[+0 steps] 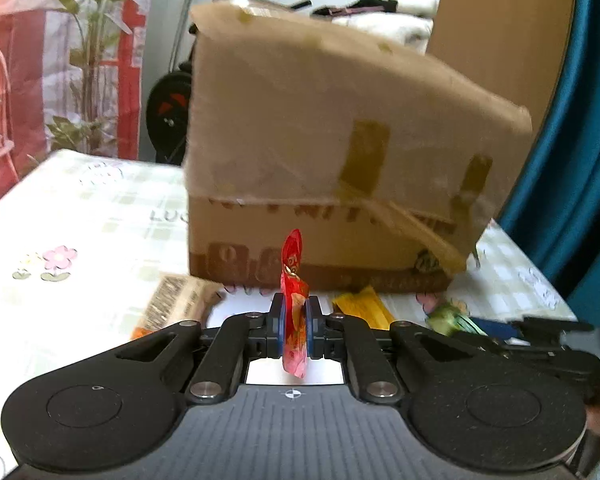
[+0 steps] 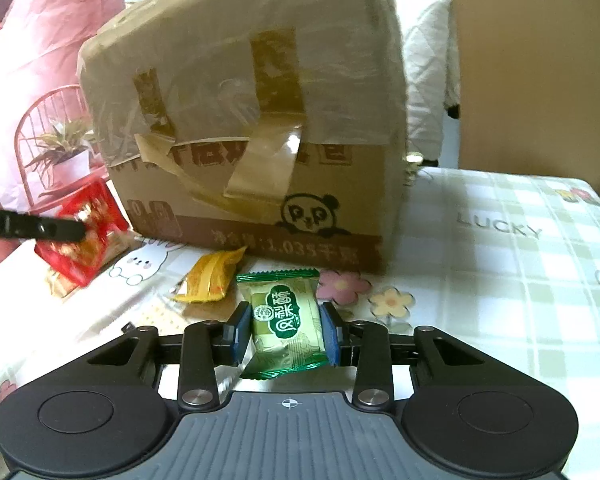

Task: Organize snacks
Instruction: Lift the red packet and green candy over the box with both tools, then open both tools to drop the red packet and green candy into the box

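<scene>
I am pinching the red packet (image 1: pixel 293 312) edgewise in my left gripper (image 1: pixel 296 330) and clamping the green packet (image 2: pixel 286 326) flat in my right gripper (image 2: pixel 286 336), before the box (image 2: pixel 252 120).

A checked, flowered tablecloth (image 2: pixel 500 240) carries a taped cardboard box (image 2: pixel 260 120) and yellow packet (image 2: pixel 210 280).

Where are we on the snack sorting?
Done: nothing visibly packed; the cardboard box shows only its side. In hand: left gripper holds a red packet, right gripper a green packet. Left: yellow packet on the table.
</scene>
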Tool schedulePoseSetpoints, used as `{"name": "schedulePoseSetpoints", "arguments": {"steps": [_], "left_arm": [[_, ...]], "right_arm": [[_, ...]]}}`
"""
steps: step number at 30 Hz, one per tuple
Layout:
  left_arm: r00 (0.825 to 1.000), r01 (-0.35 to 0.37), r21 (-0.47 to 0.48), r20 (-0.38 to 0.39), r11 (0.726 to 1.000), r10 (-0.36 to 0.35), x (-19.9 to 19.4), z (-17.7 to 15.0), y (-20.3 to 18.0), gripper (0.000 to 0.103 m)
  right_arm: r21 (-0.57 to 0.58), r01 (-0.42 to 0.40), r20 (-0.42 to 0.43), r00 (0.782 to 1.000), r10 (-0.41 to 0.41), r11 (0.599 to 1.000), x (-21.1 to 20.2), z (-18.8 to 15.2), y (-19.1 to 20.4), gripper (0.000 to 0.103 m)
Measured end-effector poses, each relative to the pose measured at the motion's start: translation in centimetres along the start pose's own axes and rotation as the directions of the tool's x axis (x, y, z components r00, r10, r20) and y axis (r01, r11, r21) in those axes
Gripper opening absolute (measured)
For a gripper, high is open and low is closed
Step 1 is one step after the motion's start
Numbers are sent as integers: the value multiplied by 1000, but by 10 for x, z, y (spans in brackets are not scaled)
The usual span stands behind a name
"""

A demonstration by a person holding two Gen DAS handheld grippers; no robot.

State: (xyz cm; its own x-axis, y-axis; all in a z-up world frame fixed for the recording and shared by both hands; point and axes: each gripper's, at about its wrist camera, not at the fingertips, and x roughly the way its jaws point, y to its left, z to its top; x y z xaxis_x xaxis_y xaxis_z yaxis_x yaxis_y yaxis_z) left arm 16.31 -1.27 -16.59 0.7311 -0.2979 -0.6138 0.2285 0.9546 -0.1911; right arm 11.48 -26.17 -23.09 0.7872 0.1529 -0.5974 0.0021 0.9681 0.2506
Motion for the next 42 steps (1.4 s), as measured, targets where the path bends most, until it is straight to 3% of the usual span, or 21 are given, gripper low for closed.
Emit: {"name": "schedulePoseSetpoints", "arguments": {"steps": [4, 8, 16, 19, 22, 30, 34, 36, 38, 40, 42], "left_arm": [[999, -15, -22, 49, 1000, 16, -12, 9, 6, 10], [990, -29, -8, 141, 1000, 30, -31, 29, 7, 10], [941, -8, 20, 338, 1000, 0, -65, 95, -4, 10], [928, 11, 45, 372, 999, -27, -61, 124, -14, 10], [925, 54, 52, 373, 997, -70, -45, 151, -22, 10], [961, 57, 58, 267, 997, -71, 23, 190, -34, 10], [978, 36, 56, 201, 998, -46, 44, 193, -28, 12], [982, 20, 58, 189, 998, -30, 42, 187, -22, 13], [983, 17, 64, 182, 998, -28, 37, 180, -16, 23], [984, 12, 59, 176, 998, -22, 31, 176, -12, 39], [984, 18, 60, 175, 998, -28, 22, 174, -9, 43]], "right_arm": [[83, 23, 55, 998, -28, 996, -27, -1, -12, 33], [92, 31, 146, 988, -45, 995, -55, 20, -15, 33], [1, 10, 374, 927, -10, 1000, -95, 111, 0, 33], [-41, 12, 388, 922, 5, 999, -90, 147, 4, 33], [-87, 35, 373, 928, 0, 996, -72, 178, 10, 33], [-106, 125, 247, 964, -96, 986, -12, 215, 27, 34], [-94, 168, 208, 967, -145, 981, 3, 212, 30, 36], [-77, 169, 215, 965, -149, 983, 0, 207, 29, 43], [-65, 156, 222, 965, -138, 986, -4, 202, 29, 51], [-65, 154, 223, 965, -136, 986, -10, 198, 27, 52], [-67, 143, 229, 965, -124, 987, -17, 194, 28, 52]]}}
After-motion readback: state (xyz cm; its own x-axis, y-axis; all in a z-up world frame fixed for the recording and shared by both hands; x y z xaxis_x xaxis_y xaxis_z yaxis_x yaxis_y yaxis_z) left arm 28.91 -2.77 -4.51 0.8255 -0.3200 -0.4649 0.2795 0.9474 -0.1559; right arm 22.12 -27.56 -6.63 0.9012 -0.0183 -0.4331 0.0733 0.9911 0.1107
